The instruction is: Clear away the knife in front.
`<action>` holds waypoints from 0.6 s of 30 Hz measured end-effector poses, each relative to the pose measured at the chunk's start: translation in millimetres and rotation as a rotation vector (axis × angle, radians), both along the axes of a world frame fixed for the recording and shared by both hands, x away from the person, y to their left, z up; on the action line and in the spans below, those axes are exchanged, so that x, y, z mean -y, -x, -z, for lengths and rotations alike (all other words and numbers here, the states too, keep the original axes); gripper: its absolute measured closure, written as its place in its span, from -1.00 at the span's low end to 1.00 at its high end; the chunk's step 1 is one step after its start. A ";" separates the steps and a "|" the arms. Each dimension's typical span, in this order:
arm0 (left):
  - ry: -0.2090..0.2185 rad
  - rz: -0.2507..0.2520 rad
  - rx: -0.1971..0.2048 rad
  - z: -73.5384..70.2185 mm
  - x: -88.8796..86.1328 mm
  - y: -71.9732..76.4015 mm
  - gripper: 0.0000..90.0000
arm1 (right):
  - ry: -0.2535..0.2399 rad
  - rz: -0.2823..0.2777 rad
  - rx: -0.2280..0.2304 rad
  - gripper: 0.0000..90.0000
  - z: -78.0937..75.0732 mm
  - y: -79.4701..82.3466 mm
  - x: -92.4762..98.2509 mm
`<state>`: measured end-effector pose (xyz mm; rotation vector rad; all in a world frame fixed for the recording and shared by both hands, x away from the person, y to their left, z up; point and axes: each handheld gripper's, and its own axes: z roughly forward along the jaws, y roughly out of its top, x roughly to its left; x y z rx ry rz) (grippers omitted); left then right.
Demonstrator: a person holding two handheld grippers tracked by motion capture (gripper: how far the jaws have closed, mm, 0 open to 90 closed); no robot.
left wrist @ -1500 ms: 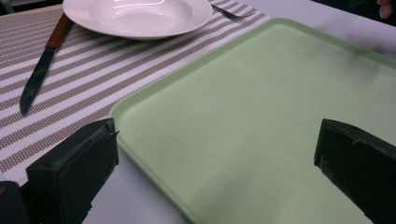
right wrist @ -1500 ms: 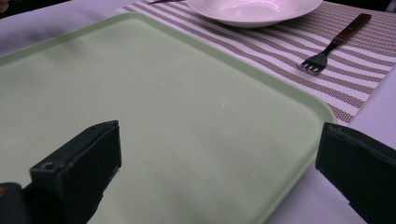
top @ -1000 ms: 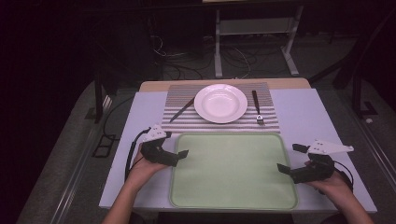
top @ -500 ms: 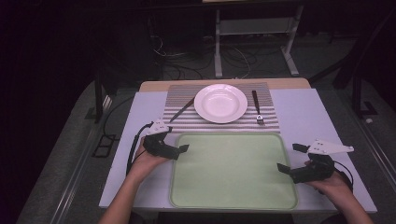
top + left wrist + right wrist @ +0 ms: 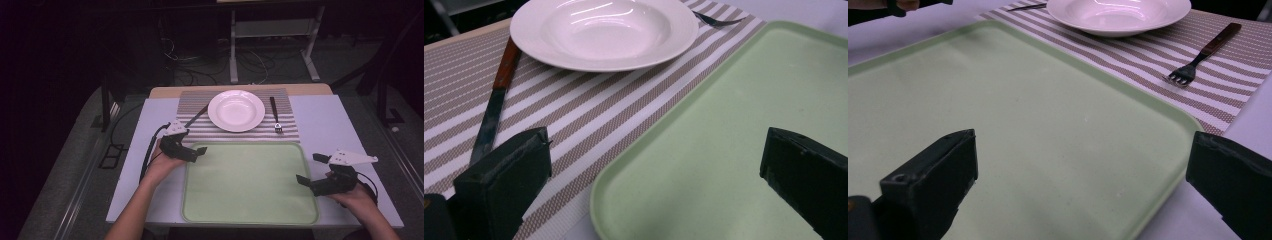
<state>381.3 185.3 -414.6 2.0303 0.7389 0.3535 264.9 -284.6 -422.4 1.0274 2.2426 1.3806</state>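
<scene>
Since a second ago my left hand-held gripper [image 5: 196,153] has crept toward the upper left corner of the flat pale-green plastic tray [image 5: 250,220], jaws apart and empty; my right hand-held gripper [image 5: 308,170] waits open at centre right. Nothing seems picked up yet.

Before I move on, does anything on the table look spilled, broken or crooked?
Nothing spilled or broken. Only the knife left of the white plate lies slanted across the striped placemat, while the fork lies straight. The green tray is bare.
</scene>
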 end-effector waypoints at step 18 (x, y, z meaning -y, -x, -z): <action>0.028 -0.034 0.010 -5.1 1.7 -42.4 -0.98 | 0.000 -0.005 -0.001 -0.99 -0.3 1.4 -2.1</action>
